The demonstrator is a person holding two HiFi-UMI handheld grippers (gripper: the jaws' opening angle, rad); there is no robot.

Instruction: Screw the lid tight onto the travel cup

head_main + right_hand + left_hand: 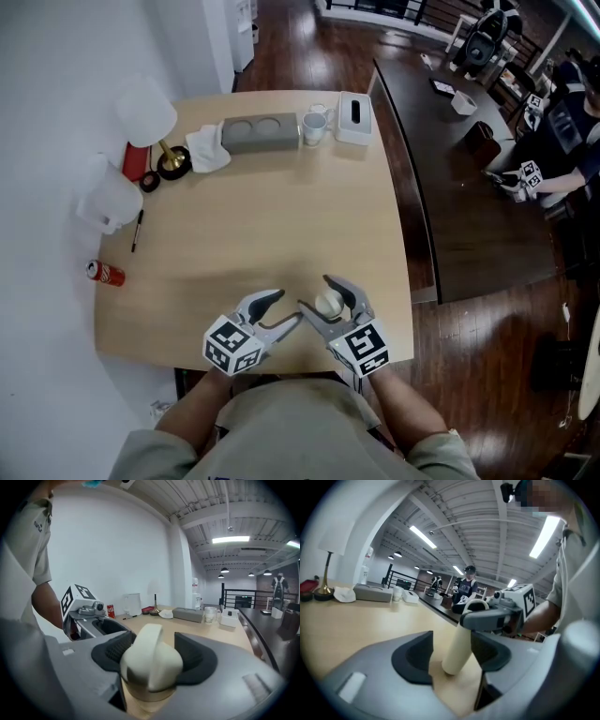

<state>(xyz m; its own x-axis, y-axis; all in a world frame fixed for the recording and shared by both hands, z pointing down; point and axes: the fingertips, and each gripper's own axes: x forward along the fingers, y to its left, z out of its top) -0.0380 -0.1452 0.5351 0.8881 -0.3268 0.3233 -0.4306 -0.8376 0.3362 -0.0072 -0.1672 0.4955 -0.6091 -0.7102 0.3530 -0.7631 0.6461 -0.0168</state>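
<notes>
A cream travel cup stands tilted near the front edge of the wooden table [281,216]. Its domed lid [329,304] with a loop handle [152,660] sits on top, and my right gripper [321,296] [151,657] is shut on it, one pad against each side. In the left gripper view the cup's slim body [458,644] leans between the jaws of my left gripper [452,657] [284,307]. Those jaws stand open, with a gap between the left pad and the cup. The right gripper [487,617] shows above, clamped round the cup's top.
At the table's back stand a grey tray [261,133], a mug [314,125] and a tissue box [354,117]. A lamp [150,122], a white jug [111,202], a pen [137,230] and a red can [105,273] line the left side. A dark table [469,216] lies right.
</notes>
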